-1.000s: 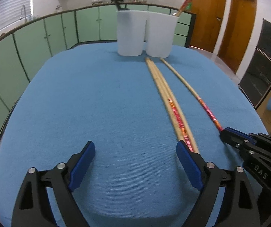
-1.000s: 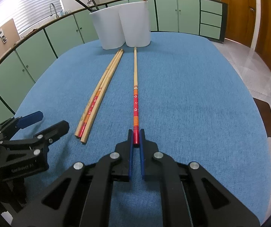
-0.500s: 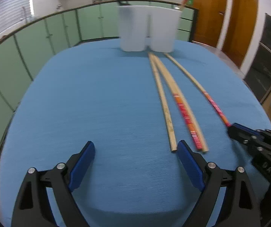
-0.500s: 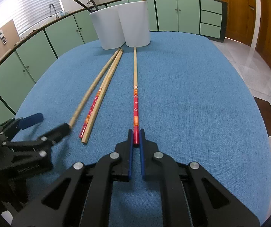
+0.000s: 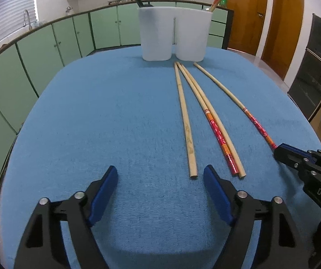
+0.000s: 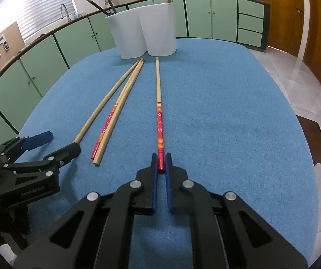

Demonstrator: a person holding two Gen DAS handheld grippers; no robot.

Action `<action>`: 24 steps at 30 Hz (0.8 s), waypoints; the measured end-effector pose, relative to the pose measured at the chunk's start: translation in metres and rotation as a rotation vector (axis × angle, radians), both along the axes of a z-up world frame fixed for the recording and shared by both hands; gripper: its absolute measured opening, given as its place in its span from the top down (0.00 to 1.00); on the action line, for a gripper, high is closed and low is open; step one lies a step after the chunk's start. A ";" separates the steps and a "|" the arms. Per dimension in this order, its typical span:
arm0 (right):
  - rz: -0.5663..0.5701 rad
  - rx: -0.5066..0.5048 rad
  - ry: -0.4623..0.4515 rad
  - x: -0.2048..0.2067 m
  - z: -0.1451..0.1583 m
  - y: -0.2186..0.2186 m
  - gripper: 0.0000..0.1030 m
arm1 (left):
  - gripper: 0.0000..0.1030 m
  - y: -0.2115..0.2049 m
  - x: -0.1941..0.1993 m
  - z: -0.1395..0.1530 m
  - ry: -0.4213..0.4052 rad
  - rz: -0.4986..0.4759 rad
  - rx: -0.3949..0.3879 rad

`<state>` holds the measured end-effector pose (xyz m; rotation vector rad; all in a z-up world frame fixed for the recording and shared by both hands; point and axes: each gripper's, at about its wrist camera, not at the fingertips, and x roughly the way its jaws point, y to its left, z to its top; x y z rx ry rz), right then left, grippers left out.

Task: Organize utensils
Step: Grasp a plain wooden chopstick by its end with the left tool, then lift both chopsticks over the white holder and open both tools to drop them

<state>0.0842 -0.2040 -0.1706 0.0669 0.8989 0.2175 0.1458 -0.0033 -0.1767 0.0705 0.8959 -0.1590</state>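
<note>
A blue-clothed tabletop [image 5: 93, 123] carries two white utensil holders [image 5: 174, 37] at its far edge, one with dark chopsticks, the other with a red pair, and four chopsticks lying lengthwise before them. The left gripper [image 5: 160, 179] rests low with jaws released, spread wide around the near end of the plain bamboo chopstick [image 5: 186, 121], beside a red-patterned chopstick and plain one [image 5: 214, 125] touching; the right gripper [image 6: 159, 168] has jaws clenched on the red end of the separate red-patterned chopstick [image 6: 159, 112]
</note>
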 end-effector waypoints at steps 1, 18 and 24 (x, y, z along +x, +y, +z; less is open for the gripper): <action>0.002 0.000 0.001 0.000 0.000 0.000 0.93 | 0.30 -0.001 0.001 0.000 -0.001 -0.002 -0.001; 0.028 -0.007 -0.002 0.001 -0.002 0.003 0.95 | 0.93 -0.021 0.001 0.001 -0.011 -0.050 -0.031; 0.027 0.000 -0.036 -0.004 0.006 0.002 0.95 | 0.93 -0.017 -0.003 0.007 -0.026 -0.042 -0.050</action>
